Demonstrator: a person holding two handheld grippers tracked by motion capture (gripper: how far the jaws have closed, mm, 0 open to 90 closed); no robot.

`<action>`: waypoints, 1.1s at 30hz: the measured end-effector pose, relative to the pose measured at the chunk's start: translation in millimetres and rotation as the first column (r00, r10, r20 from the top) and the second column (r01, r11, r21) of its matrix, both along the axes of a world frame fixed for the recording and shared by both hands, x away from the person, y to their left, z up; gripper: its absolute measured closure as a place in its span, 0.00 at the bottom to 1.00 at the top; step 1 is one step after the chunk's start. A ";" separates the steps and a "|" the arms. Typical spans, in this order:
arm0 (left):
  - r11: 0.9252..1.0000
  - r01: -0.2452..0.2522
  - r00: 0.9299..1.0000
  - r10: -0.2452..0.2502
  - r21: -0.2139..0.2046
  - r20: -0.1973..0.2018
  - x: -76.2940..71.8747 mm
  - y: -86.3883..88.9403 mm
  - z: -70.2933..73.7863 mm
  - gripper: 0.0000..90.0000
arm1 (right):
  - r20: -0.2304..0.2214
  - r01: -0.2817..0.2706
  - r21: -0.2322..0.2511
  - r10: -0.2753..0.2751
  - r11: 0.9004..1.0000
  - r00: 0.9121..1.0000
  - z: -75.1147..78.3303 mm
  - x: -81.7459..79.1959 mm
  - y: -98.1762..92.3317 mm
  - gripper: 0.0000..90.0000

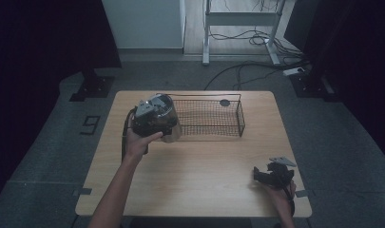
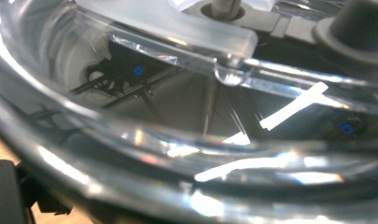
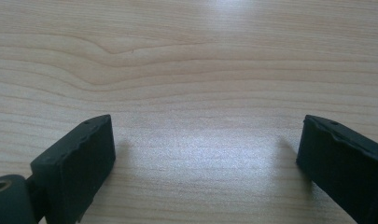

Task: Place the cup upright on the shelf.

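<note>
Holding clear jug (image 1: 167,118) in left tongs (image 1: 154,121), forearm raised beside basket (image 1: 214,116).

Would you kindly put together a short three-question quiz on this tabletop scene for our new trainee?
1. True or false: the right gripper has its jaws spread apart over bare wood.
2. Multiple choice: the clear container at the left gripper is found
A. at the left end of the wire basket
B. on the floor
C. beside the right hand
3. Fill in: the basket stands along the ____ edge of the wooden table, seen from the person's side.

Key
1. True; nothing lies between the jaws.
2. A; the left hand holds the gripper up against it there.
3. Far.
</note>
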State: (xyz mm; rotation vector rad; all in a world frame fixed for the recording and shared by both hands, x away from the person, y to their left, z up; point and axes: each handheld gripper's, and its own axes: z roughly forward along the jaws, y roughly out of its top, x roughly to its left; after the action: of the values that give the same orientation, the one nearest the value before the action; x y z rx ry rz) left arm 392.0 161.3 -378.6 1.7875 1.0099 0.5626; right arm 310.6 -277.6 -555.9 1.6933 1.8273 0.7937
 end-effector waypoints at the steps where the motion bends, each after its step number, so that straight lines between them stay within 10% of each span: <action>1: 1.000 -0.001 1.000 0.001 -0.003 -0.001 0.9 0.1 0.0 0.05 | 0.001 -0.001 -0.001 0.001 1.000 1.000 -0.1 0.0 -0.1 0.04; 33: 0.999 -0.021 1.000 0.022 0.040 -0.010 46.1 -17.5 6.6 0.05 | 0.006 -0.002 -0.001 0.002 1.000 1.000 -0.2 0.2 -0.7 0.05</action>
State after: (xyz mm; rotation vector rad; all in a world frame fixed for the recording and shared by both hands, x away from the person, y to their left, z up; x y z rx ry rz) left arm 438.1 143.8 -372.0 1.8179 1.0324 0.5908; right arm 310.8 -278.3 -556.1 1.6868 1.8256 0.7972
